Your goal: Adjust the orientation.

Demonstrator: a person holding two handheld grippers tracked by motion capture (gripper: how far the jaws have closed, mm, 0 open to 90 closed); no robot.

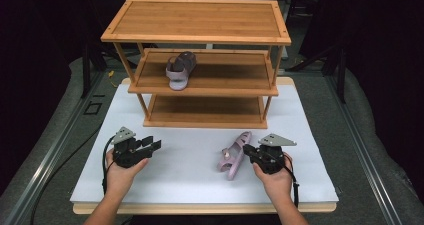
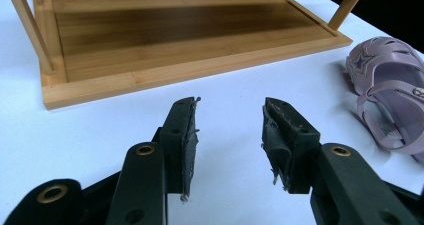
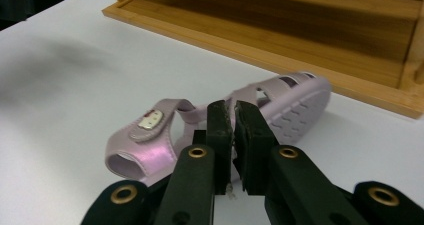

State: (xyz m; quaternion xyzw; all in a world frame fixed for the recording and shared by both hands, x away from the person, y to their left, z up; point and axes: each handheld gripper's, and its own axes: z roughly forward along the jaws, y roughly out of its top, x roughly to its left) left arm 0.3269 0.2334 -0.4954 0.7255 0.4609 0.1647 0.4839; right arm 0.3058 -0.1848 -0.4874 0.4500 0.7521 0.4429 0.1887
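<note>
White tabletop (image 1: 190,175) is bare under the left tongs (image 1: 152,144), which sit spread wide with nothing between them, probably just waiting their turn. Just right of those, the lilac sandal (image 1: 234,156) lies on its side, sole towards the right tongs (image 3: 233,116), which are pinching its side edge, likely to lift it onto the bamboo shoe rack (image 1: 200,60) beside its mate (image 1: 180,69).

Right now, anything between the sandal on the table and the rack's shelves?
Nothing visible. The right gripper is closed on the sandal; bare white tabletop runs to the rack. The middle shelf already holds the other sandal at its left.
</note>
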